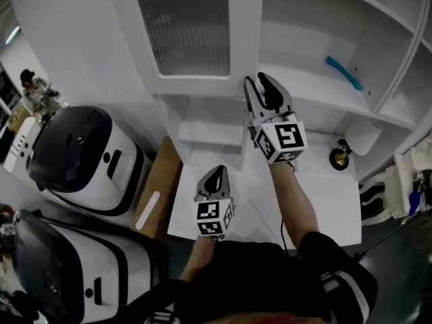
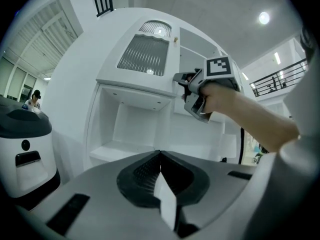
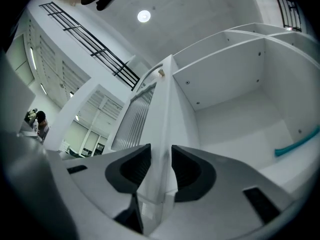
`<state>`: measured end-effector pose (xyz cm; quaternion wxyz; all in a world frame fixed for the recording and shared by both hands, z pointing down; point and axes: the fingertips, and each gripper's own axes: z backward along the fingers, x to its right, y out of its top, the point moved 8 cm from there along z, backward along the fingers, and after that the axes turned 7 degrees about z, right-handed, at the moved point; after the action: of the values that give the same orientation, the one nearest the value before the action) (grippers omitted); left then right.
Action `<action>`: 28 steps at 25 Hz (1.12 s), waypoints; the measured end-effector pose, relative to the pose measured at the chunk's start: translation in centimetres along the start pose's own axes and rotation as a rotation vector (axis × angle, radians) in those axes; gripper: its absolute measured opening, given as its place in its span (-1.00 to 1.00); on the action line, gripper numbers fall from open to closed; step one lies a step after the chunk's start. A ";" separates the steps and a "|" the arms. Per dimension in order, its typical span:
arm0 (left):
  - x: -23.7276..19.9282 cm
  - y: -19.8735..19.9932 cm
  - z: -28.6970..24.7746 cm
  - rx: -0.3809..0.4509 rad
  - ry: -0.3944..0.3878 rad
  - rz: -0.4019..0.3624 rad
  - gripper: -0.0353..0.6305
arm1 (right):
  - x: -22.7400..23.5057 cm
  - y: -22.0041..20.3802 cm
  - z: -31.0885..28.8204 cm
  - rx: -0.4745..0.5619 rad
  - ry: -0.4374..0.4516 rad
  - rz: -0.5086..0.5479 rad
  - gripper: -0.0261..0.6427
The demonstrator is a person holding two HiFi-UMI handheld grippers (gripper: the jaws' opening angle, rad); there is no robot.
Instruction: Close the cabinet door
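Observation:
The white cabinet door (image 1: 196, 32) with its ribbed glass pane stands swung out from the cabinet (image 1: 324, 39). My right gripper (image 1: 260, 86) reaches up to the door's free edge. In the right gripper view the door (image 3: 161, 129) shows edge-on and runs between the two dark pads of that gripper (image 3: 161, 166), which stand open around it. The left gripper view shows the door (image 2: 145, 54) and the right gripper (image 2: 186, 83) at its lower corner. My left gripper (image 1: 215, 175) hangs lower, in front of the counter, its jaws (image 2: 160, 154) shut and empty.
A blue strip (image 1: 344, 73) lies on the open shelf behind the door. A white lamp (image 1: 364, 137) and a small brass piece (image 1: 339, 157) stand on the counter (image 1: 337, 208). Two white and black machines (image 1: 81, 157) (image 1: 61, 268) and a wooden board (image 1: 156, 187) are at left.

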<state>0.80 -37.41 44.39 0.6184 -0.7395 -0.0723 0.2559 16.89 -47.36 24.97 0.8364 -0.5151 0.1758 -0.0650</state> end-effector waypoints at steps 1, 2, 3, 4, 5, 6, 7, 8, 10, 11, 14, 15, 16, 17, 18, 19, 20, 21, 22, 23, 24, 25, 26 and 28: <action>0.1 -0.2 0.3 -0.008 -0.001 0.006 -0.86 | 0.0 0.0 0.0 0.000 0.003 -0.014 -0.50; 0.2 -0.5 0.6 -0.016 -0.001 0.012 -0.86 | 0.0 -0.1 0.0 0.002 0.006 -0.030 -0.50; 0.3 -0.7 0.8 -0.023 -0.001 0.017 -0.86 | 0.1 -0.1 -0.1 0.004 0.009 -0.044 -0.50; 0.3 -0.9 1.1 -0.030 -0.002 0.021 -0.86 | 0.1 -0.1 -0.1 0.005 0.013 -0.053 -0.50; 0.5 -1.1 1.3 -0.035 -0.001 0.024 -0.86 | 0.2 -0.1 -0.1 0.004 0.020 -0.058 -0.50; 0.7 -1.3 1.6 -0.041 -0.001 0.028 -0.86 | 0.3 -0.1 0.0 0.002 0.032 -0.063 -0.50; 0.9 -1.6 1.8 -0.047 0.000 0.034 -0.86 | 0.3 -0.1 0.2 0.001 0.051 -0.066 -0.50; 1.0 -1.9 2.0 -0.054 0.002 0.042 -0.86 | 0.3 -0.1 0.6 0.004 0.073 -0.066 -0.57; 1.1 -2.2 2.2 -0.061 0.004 0.062 -0.86 | 0.1 0.2 1.9 0.014 0.107 -0.048 -0.60; 1.2 -2.2 2.2 -0.061 0.003 0.069 -0.86 | 0.0 0.5 2.7 0.015 0.117 -0.034 -0.60; 2.0 -1.7 2.1 -0.044 -0.010 0.073 -0.86 | -0.1 1.1 5.3 0.003 0.141 -0.015 -0.65; 2.4 -1.6 2.2 -0.038 -0.015 0.071 -0.86 | 0.0 1.2 6.3 -0.003 0.150 -0.021 -0.67; 2.9 -1.6 2.3 -0.033 -0.018 0.068 -0.86 | 0.0 1.2 7.3 -0.011 0.156 -0.031 -0.70; 3.5 -1.6 2.6 -0.030 -0.021 0.063 -0.86 | 0.1 1.2 8.3 -0.022 0.160 -0.043 -0.72; 4.1 -1.6 3.0 -0.028 -0.025 0.057 -0.86 | 0.2 1.1 9.3 -0.032 0.160 -0.055 -0.73; 4.9 -1.7 3.4 -0.026 -0.029 0.049 -0.86 | 0.3 0.9 10.3 -0.042 0.157 -0.069 -0.74; 5.6 -1.7 3.9 -0.023 -0.031 0.041 -0.86 | 0.4 0.8 11.2 -0.052 0.152 -0.086 -0.75; 6.2 -1.8 4.5 -0.022 -0.032 0.035 -0.86 | 0.5 0.7 12.1 -0.063 0.149 -0.103 -0.75; 6.8 -1.9 5.1 -0.021 -0.029 0.030 -0.86 | 0.4 0.6 12.9 -0.073 0.149 -0.121 -0.76; 7.3 -2.0 5.7 -0.019 -0.024 0.028 -0.86 | 0.2 0.5 13.8 -0.082 0.152 -0.137 -0.76; 7.8 -2.2 6.4 -0.016 -0.018 0.026 -0.86 | -0.1 0.5 14.8 -0.091 0.158 -0.151 -0.76; 8.3 -2.4 7.0 -0.013 -0.008 0.024 -0.86 | -0.4 0.4 15.7 -0.102 0.163 -0.163 -0.76; 8.7 -2.5 7.6 -0.008 0.002 0.020 -0.86 | -0.7 0.3 16.8 -0.115 0.168 -0.172 -0.76; 9.4 -2.9 8.8 0.000 0.023 0.011 -0.86 | -1.3 0.0 19.0 -0.153 0.171 -0.185 -0.76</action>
<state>5.40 -25.03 43.51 0.6177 -0.7428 -0.0612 0.2510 22.57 -31.11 33.01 0.7669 -0.5841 0.2028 -0.1719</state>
